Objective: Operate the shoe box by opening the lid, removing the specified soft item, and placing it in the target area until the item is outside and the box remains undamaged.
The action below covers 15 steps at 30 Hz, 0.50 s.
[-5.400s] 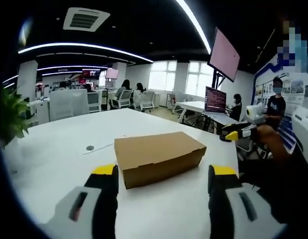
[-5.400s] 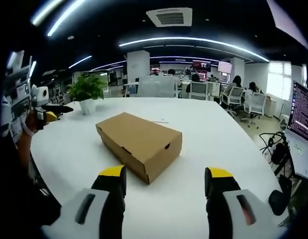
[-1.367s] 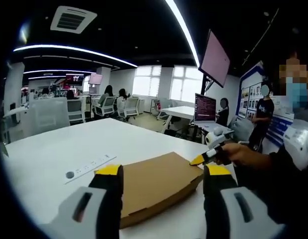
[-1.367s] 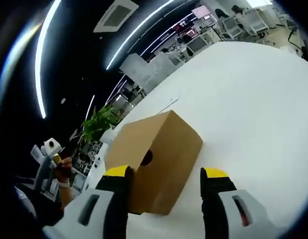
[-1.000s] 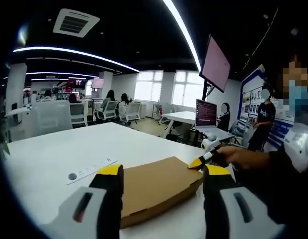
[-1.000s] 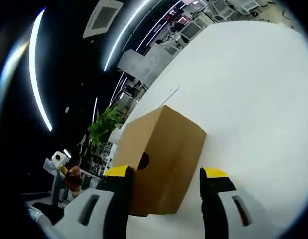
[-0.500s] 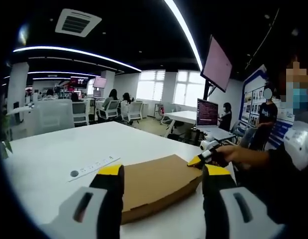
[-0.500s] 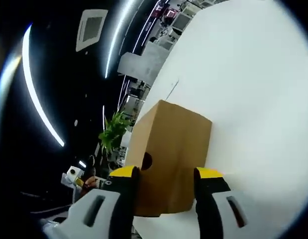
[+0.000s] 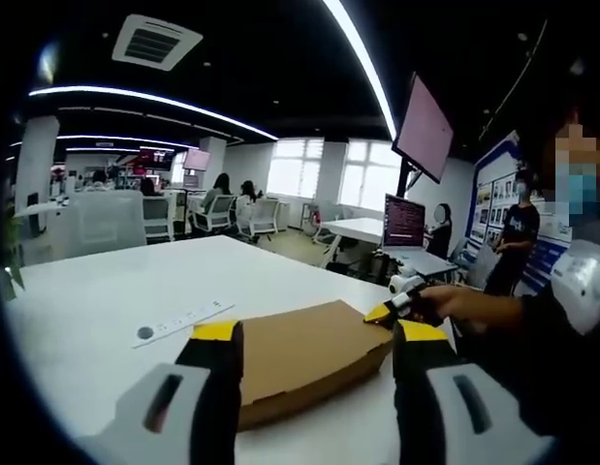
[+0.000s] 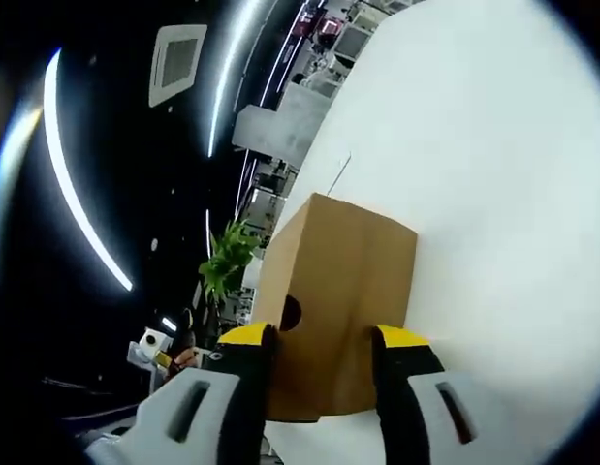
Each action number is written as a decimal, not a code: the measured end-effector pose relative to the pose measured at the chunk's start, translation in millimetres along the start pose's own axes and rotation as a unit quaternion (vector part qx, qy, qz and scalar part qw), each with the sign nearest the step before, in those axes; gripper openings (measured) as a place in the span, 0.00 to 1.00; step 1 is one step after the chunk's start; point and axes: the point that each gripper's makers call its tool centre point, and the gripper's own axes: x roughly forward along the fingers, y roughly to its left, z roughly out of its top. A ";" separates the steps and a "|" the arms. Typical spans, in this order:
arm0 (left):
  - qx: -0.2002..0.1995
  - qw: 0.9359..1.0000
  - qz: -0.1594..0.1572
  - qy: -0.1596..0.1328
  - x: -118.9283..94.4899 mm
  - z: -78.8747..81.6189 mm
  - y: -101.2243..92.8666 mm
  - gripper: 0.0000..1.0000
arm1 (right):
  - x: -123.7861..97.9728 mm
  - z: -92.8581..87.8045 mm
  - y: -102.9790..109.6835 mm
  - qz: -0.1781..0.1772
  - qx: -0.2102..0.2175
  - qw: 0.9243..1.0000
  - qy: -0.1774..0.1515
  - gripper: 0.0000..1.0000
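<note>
Shoe box [image 10: 333, 300]: lying lid-closed on tabletop [image 10: 493, 194], between both claws.
Right claw [image 10: 324, 341]: narrowing, straddling box end; jaw contact unclear.
Left claw [image 9: 314, 334]: gaping wide, hovering above lid.
Advice: be lifting the lid edge gently, steadying the base.

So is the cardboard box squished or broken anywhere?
No, nothing stands out. The shoe box lies flat on the white table with its lid shut and its edges straight. In the right gripper view its end wall looks smooth, with a neat round hole, and the right gripper straddles that end.
</note>
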 end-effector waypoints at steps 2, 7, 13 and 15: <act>-0.001 1.000 0.000 -0.001 -1.1 -0.6 0.8 0.63 | 0.2 -0.1 0.3 -0.001 0.000 1.000 0.001 0.40; -0.021 1.000 -0.022 -0.001 6.2 -7.5 -6.6 0.61 | -0.3 -1.6 3.7 -0.004 -0.005 1.000 0.002 0.38; -0.019 0.999 -0.036 0.006 11.7 -12.9 -14.3 0.60 | -4.0 -2.8 10.1 0.000 -0.008 1.000 0.000 0.28; -0.024 0.999 -0.040 0.006 13.9 -15.8 -15.9 0.60 | -3.9 -2.7 9.8 0.001 -0.006 1.000 0.001 0.28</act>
